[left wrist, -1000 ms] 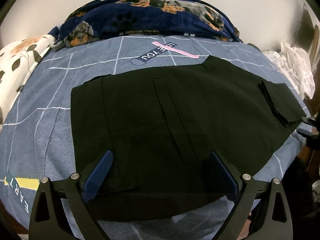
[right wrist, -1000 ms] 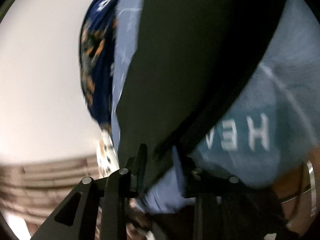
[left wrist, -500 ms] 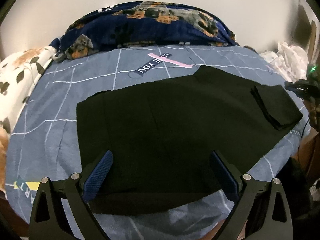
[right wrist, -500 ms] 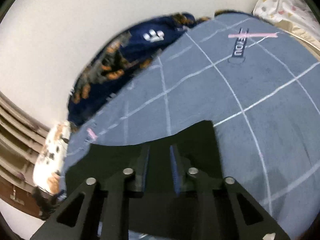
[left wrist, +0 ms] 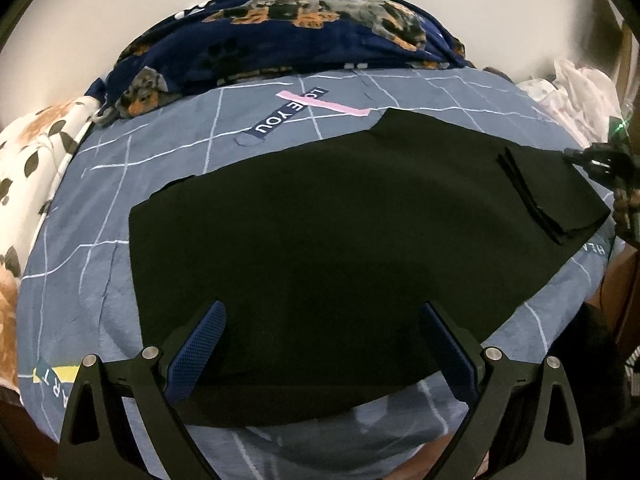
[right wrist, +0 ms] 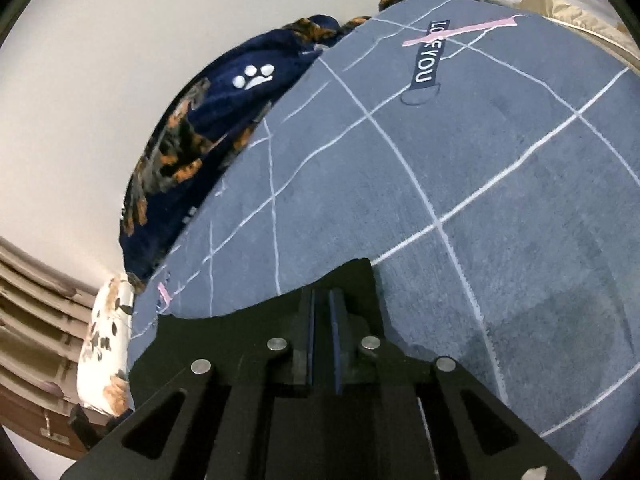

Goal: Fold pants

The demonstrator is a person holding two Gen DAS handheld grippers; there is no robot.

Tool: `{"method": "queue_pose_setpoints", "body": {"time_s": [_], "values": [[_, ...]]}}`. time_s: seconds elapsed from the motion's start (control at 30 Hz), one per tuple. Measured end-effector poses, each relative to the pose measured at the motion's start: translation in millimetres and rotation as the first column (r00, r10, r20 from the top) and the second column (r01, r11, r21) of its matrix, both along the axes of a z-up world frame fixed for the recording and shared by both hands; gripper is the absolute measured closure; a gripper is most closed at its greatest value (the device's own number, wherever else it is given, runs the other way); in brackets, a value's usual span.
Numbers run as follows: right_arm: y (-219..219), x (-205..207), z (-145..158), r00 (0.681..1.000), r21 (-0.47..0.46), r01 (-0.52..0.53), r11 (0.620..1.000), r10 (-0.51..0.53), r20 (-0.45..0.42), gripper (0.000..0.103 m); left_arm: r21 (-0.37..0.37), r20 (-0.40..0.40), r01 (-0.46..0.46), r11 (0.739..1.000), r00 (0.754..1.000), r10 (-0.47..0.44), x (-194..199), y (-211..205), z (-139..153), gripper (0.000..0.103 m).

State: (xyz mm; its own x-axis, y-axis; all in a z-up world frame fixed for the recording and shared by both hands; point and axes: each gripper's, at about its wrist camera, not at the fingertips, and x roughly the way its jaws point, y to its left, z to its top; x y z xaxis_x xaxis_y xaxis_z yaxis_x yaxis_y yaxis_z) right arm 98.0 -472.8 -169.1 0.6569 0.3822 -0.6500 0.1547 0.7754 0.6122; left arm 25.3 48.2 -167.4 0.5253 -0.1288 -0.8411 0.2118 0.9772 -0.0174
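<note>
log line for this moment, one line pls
task: fold pants | pants: flat on bed, cuff end folded | left tongs: open over pants | right tongs: nearly shut at pants edge

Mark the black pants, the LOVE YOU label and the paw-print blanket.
black pants (left wrist: 340, 248): left wrist view, middle of the spread fabric.
LOVE YOU label (right wrist: 428, 56): right wrist view, the printed navy strip.
paw-print blanket (left wrist: 280, 36): left wrist view, the heaped middle.

Setting: home bedroom. Evidence: bed covered by a blue-grey grid-pattern sheet (left wrist: 168, 208) printed "LOVE YOU"; navy fleece blanket (left wrist: 280, 36) with dog and paw prints bunched along a plain white wall (right wrist: 100, 80); white floral pillow (right wrist: 104, 344) at the bed's end; brown wooden slats (right wrist: 28, 308) beyond it.
</note>
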Motion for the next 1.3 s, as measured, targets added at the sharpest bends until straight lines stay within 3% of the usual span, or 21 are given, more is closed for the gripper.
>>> {"method": "queue_pose_setpoints", "body": {"time_s": [0.03,0.17,0.23,0.3,0.47,0.57,0.6,0.7,0.8,0.87,0.93,1.0,1.07,1.2,1.3], "values": [[-2,1,-3,1.0,-0.002,0.007,1.0,-0.007,-0.013,0.103,0.002,-0.001,0.002,1.0,1.0,-0.002,0,-1,0,0.006],[-14,2,-14,0.999,0.09,0.035,0.995,-0.032,-0.033,0.103,0.005,0.003,0.011,1.0,1.0,-0.011,-2,-4,1,0.006],[-11,-6,-6,0.999,0.052,0.038,0.998,-0.037,-0.016,0.103,0.011,0.007,0.013,1.0,1.0,-0.013,-3,-4,2,0.006],[-6,-26,9,0.998,0.019,0.02,1.0,-0.021,0.061,0.091,0.008,0.011,0.01,1.0,1.0,-0.01,-3,-3,4,0.006],[8,-86,14,0.992,-0.043,-0.049,0.998,0.054,0.114,0.091,-0.022,0.005,0.002,1.0,1.0,-0.002,0,-1,4,0.006],[16,-113,-5,0.995,-0.081,-0.062,0.995,0.068,0.071,0.093,-0.016,-0.002,0.014,1.0,1.0,-0.014,1,-5,2,0.006],[14,-118,-12,0.997,-0.094,-0.046,0.995,0.052,0.061,0.102,-0.013,0.0,0.018,1.0,1.0,-0.018,1,-7,1,0.006],[3,-127,-25,0.996,0.005,0.013,1.0,-0.014,0.088,0.103,-0.009,0.007,0.029,1.0,1.0,-0.029,-1,-9,2,0.006],[9,-125,-24,0.994,-0.055,0.007,0.998,-0.001,0.113,0.103,-0.014,0.028,0.027,1.0,0.999,-0.026,-5,-8,6,0.006],[6,-123,-23,0.995,-0.031,0.009,0.999,-0.006,0.098,0.103,-0.026,0.04,0.018,1.0,0.999,-0.017,-8,-3,10,0.006],[5,-125,-15,0.995,-0.028,0.024,0.999,-0.021,0.099,0.101,-0.044,0.049,0.0,0.999,0.999,0.002,-10,6,15,0.006],[10,-129,-1,0.99,-0.062,0.036,0.997,-0.027,0.14,0.092,-0.067,0.06,-0.024,0.997,0.998,0.028,-13,20,22,0.006],[18,-128,10,0.986,-0.102,0.031,0.994,-0.014,0.166,0.092,-0.099,0.07,-0.057,0.993,0.996,0.064,-13,38,29,0.006],[32,-111,-2,0.997,-0.214,-0.001,0.977,0.018,0.074,0.092,-0.145,0.039,-0.139,0.98,0.989,0.146,-9,76,30,0.006],[37,-107,-3,0.999,-0.242,-0.001,0.97,0.013,0.048,0.092,-0.187,-0.006,-0.177,0.966,0.984,0.179,-4,103,22,0.007]]}}
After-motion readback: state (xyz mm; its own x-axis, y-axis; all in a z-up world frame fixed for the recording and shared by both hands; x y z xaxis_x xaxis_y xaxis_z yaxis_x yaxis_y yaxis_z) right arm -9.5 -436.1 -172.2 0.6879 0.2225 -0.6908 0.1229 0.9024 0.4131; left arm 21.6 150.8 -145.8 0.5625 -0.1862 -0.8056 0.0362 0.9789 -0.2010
